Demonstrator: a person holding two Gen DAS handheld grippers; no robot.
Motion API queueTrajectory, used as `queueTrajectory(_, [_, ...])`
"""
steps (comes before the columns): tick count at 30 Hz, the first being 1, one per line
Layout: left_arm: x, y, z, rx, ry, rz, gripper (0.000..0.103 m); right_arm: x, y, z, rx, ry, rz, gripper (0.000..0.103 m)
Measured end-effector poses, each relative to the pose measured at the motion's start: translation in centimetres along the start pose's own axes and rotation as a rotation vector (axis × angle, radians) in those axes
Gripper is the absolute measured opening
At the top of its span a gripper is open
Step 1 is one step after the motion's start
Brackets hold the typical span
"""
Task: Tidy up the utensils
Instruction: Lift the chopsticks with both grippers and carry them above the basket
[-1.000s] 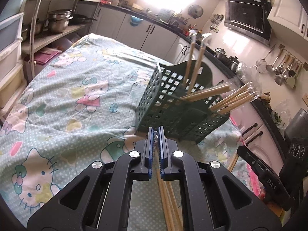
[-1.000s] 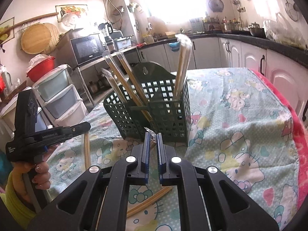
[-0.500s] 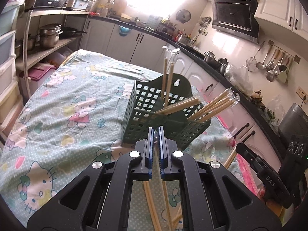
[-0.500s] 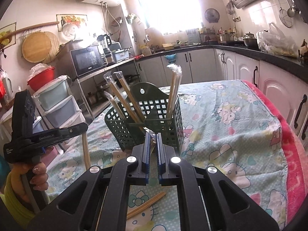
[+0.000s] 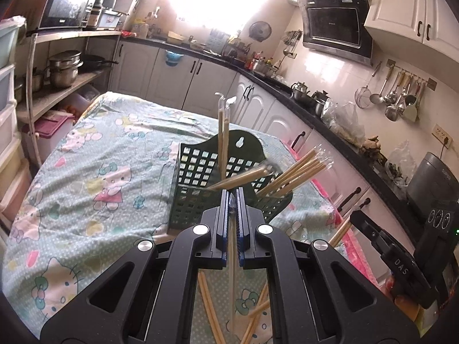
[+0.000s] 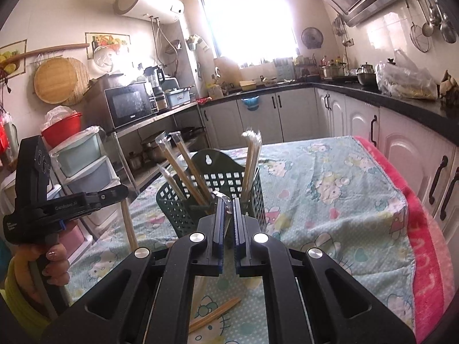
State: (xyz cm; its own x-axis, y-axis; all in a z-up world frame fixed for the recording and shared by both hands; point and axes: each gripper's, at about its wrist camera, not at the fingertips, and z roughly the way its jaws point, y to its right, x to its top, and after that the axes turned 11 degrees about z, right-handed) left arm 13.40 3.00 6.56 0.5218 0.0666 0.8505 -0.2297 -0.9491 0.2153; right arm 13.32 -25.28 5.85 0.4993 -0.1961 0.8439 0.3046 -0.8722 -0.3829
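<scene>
A dark green slotted basket (image 5: 198, 177) (image 6: 226, 177) stands on the table and holds several plastic-wrapped wooden chopsticks (image 5: 289, 172) (image 6: 251, 154), some upright, some leaning. My left gripper (image 5: 232, 197) is shut on a wrapped chopstick pair (image 5: 233, 269) that hangs down below its fingers, just in front of the basket. My right gripper (image 6: 228, 203) is shut on the clear wrapper end of another wrapped chopstick pair (image 6: 224, 195), also close before the basket. Loose chopsticks (image 5: 209, 301) (image 6: 215, 312) lie on the cloth under both grippers.
The table carries a pale green cartoon-print cloth (image 5: 100, 166) with a pink edge (image 6: 424, 243). Kitchen cabinets (image 6: 358, 120), a shelf with pots (image 5: 63, 68) and plastic drawers (image 6: 86, 166) surround it. A person's hand (image 6: 54, 263) grips the other tool's handle at the left.
Both grippers have risen and tipped up, so the basket sits lower and farther in each view. The held chopsticks hang higher above the cloth. Both grips stay shut.
</scene>
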Motion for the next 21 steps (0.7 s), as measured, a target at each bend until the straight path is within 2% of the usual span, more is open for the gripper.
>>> queueTrajectory(11, [1.6, 0.6, -0.8, -0.013, 0.038, 0.029, 0.002, 1.5, -0.2, -0.7, -0.007, 0.047, -0.004, 0.005])
queueTrajectory(21, [5.0, 0.9, -2.0, -0.016, 0.109, 0.065, 0.002, 4.1, -2.4, -0.8, 0.031, 0.103, -0.056, 0.004])
